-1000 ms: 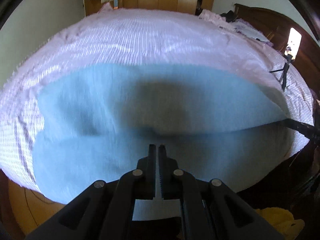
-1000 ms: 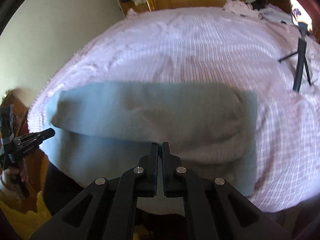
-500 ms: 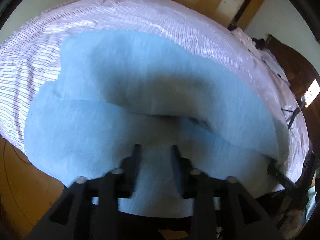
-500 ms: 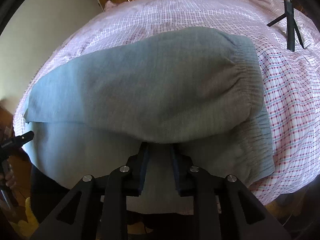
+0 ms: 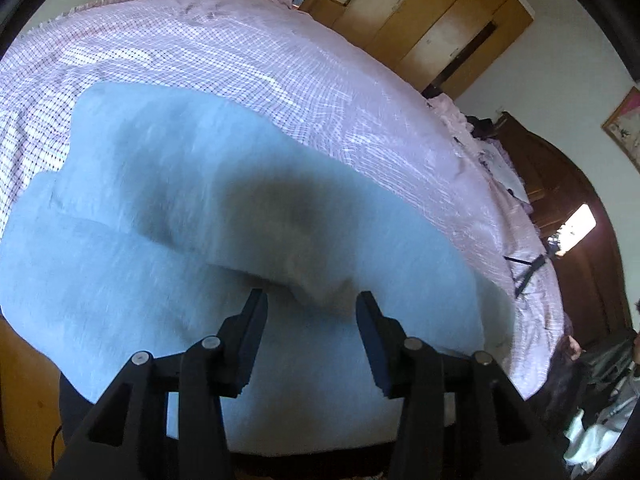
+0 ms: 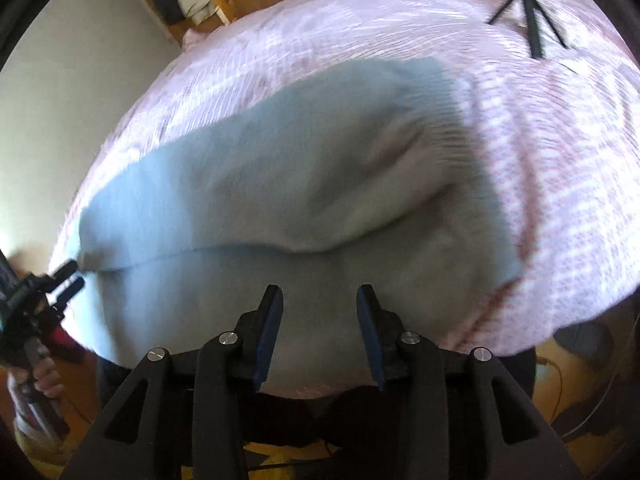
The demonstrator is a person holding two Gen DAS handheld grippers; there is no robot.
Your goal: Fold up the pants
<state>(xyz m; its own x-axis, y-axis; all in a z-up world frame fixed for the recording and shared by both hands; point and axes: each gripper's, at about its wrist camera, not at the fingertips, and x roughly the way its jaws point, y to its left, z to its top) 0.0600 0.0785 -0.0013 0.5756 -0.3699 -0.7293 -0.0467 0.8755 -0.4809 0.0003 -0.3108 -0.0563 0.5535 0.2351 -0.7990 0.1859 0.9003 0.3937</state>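
Light blue pants lie on the bed, one leg laid over the other, the folded edge running across both views. In the right wrist view the pants show their ribbed waistband at the upper right. My left gripper is open and empty, its jaws just above the cloth beside a raised fold. My right gripper is open and empty over the near layer of the pants. The left gripper also shows at the left edge of the right wrist view, at the pants' far end.
The bed carries a pink checked sheet. A small black tripod stands on the bed to the right; it also shows in the left wrist view. Wooden wardrobes and a dark headboard lie beyond. The bed's near edge is below both grippers.
Both grippers were shut on the pants' upper layer a second ago; they opened, let the cloth drop onto the lower layer and now sit open over it. Both views have shifted.
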